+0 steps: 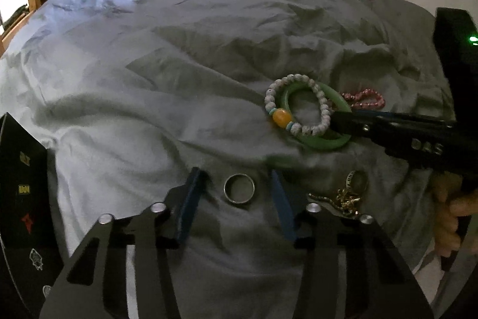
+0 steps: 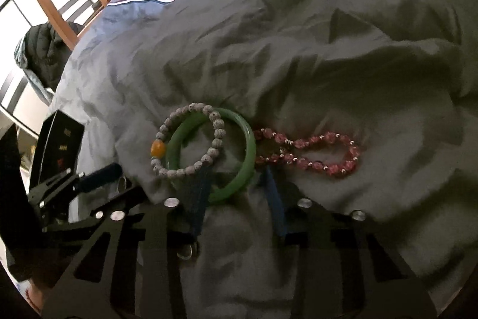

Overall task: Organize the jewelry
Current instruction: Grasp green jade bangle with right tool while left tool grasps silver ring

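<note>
right tool (image 1: pixel 343 121) covers part of the green bangle (image 1: pixel 325 144).

On a rumpled grey bedspread (image 2: pixel 328 56), the right gripper (image 2: pixel 237 174) stands open, its blue fingers (image 2: pixel 273 199) straddling the near rim of a green bangle (image 2: pixel 239 178). A grey beaded bracelet (image 2: pixel 191 169) with one amber bead (image 2: pixel 158 147) lies across the bangle. Just beside the bangle's right edge lies a looped pink bead bracelet (image 2: pixel 316 153). The left gripper (image 2: pixel 98 174) shows at the lower left, in front of a black box (image 2: pixel 61 139).
</note>
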